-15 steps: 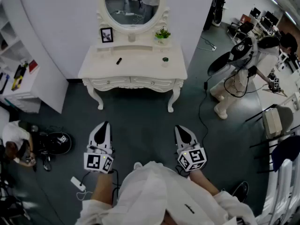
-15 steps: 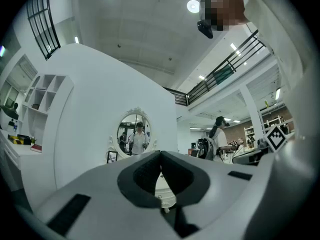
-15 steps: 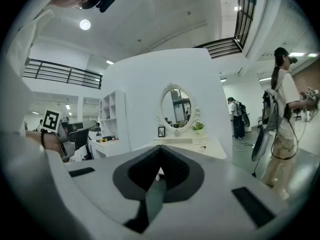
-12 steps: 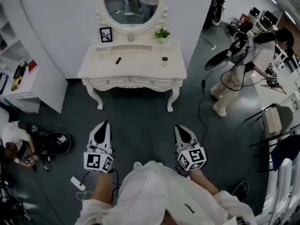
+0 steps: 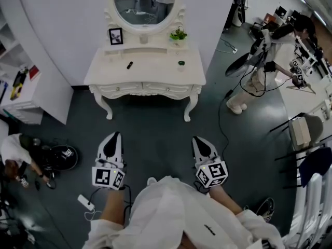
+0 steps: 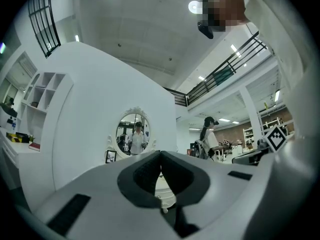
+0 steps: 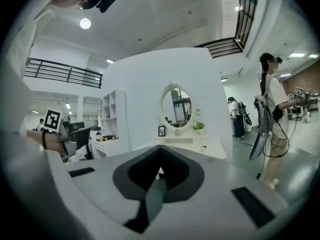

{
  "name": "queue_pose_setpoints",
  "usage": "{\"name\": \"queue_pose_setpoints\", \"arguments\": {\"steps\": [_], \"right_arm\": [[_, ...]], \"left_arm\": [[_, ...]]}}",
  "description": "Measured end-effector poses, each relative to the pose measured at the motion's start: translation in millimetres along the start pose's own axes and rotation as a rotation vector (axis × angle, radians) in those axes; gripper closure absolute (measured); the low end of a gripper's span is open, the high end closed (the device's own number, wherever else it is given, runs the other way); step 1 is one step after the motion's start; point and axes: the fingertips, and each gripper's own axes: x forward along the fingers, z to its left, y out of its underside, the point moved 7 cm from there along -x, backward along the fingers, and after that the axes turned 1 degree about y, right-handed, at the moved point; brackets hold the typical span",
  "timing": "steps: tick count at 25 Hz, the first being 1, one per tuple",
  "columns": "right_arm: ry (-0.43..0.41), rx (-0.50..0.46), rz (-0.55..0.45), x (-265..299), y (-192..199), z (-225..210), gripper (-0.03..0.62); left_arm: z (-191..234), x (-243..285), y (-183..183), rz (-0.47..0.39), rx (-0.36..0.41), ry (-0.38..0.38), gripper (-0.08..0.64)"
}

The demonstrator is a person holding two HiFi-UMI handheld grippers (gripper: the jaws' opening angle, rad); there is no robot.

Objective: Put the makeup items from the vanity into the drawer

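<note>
The white vanity [image 5: 109, 75] stands against the wall ahead, its two front drawers [image 5: 145, 90] closed. On its top lie a small black stick-shaped item [image 5: 129, 65] and a small dark jar [image 5: 181, 63]. A picture frame [image 5: 116, 36] and a little plant [image 5: 178, 35] sit on the raised shelf under the oval mirror [image 5: 144, 4]. My left gripper [image 5: 115, 136] and right gripper [image 5: 199, 139] hang side by side over the dark floor, well short of the vanity. Both are shut and empty. The vanity [image 7: 192, 144] also shows beyond the right gripper [image 7: 161, 148], and the mirror [image 6: 132, 134] beyond the left gripper [image 6: 160, 153].
A white shelf unit [image 5: 21, 87] stands at the left wall. A person crouches on the floor [image 5: 13, 154] beside dark gear at lower left. Another person [image 5: 264, 51] stands at the right with equipment and cables. A white power strip [image 5: 85, 203] lies near my feet.
The person at the right has stepped further away, toward the picture's top. The crouching person has shifted slightly. Both grippers stay where they were, shut.
</note>
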Motion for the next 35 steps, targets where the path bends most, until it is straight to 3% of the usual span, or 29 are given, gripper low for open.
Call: {"name": "queue_pose_setpoints", "arguments": {"steps": [9,12,17,26,35], "right_arm": [[-0.046,-0.026,0.026,17,4,22,0.574],[-0.051,-0.033,0.03,26,4,31,0.574],[-0.046,-0.035,0.032,38,3,46,0.575],[-0.021,0.001,0.041,60,11,69,0.574],[-0.01,0.0,0.062,80,16,59,0.575]], "left_arm": [[12,3,4,-0.003,-0.006,0.045,0.521],[14,9,7,0.006,-0.01,0.079,0.331],[30,14,13,0.027,-0.024,0.072,0.209],[63,16,31,0.066,-0.08,0.105,0.184],[75,39,47,0.083,-0.117,0.107,0.184]]}}
